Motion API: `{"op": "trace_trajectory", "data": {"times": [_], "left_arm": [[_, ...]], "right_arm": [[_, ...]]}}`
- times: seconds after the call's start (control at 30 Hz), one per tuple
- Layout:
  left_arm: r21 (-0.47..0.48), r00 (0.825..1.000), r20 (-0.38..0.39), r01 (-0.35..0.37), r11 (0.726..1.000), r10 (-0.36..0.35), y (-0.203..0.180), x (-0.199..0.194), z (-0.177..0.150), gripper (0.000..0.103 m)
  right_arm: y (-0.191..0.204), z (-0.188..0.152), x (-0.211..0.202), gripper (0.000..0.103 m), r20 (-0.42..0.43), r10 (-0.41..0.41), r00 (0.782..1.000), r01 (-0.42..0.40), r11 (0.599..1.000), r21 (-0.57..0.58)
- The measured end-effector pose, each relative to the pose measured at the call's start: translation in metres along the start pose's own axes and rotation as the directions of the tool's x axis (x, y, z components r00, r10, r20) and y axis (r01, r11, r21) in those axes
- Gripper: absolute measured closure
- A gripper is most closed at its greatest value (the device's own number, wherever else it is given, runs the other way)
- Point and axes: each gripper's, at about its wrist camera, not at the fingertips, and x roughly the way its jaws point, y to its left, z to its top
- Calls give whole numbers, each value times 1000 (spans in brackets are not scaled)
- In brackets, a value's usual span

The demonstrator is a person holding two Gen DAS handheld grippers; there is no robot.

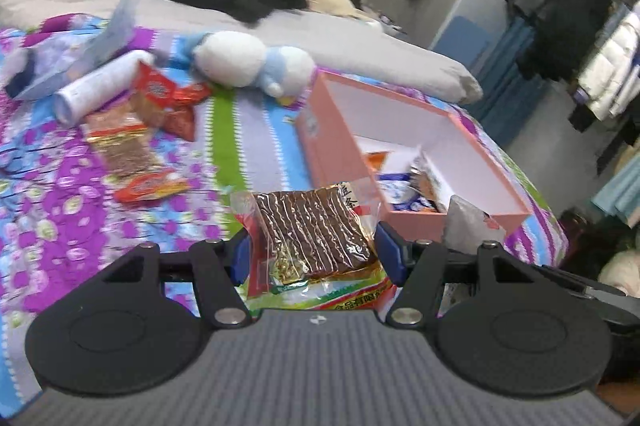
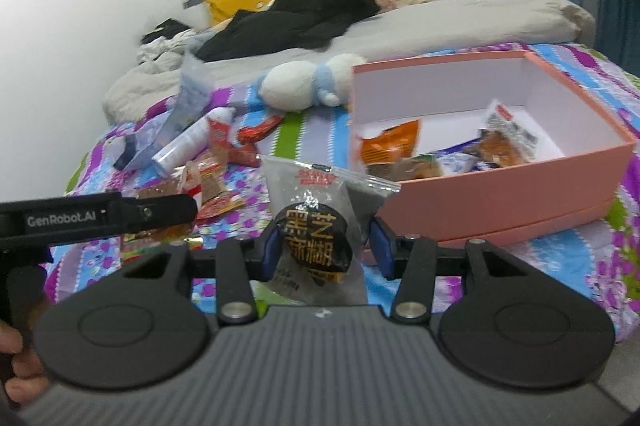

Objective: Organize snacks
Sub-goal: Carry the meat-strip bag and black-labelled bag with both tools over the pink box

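My left gripper (image 1: 315, 250) is shut on a clear packet of brown ridged strips (image 1: 316, 226), its blue pads pressing both sides, and holds it above the bedspread. Just right of it stands the open pink box (image 1: 486, 150). My right gripper (image 2: 326, 248) is shut on a grey packet with a round black label (image 2: 312, 226), held up left of the pink box (image 2: 500, 194). Several snack packets (image 2: 404, 150) lie inside that box. The grey packet's edge (image 1: 468, 222) shows in the left wrist view.
Loose red and brown snack packets (image 1: 132, 146) and a white tube (image 1: 96, 86) lie on the patterned bedspread (image 1: 60, 210) at the left. A white and blue plush toy (image 1: 256, 62) sits behind them. Dark clothes (image 2: 304, 14) and a grey duvet (image 2: 460, 22) cover the far bed.
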Motion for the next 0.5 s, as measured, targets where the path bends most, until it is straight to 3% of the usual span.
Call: {"op": "trace_trajectory", "data": {"times": [0.27,0.5], "left_arm": [[70,994,-49,100,993,-96,-51,37,3,36],[153,992,-30,128,980,-125,-86,62,32,36]], "right_arm": [[-35,11,-20,53,47,-79,996,77,997,28],[-64,26,-9,53,80,-123,989,120,992,39]]}}
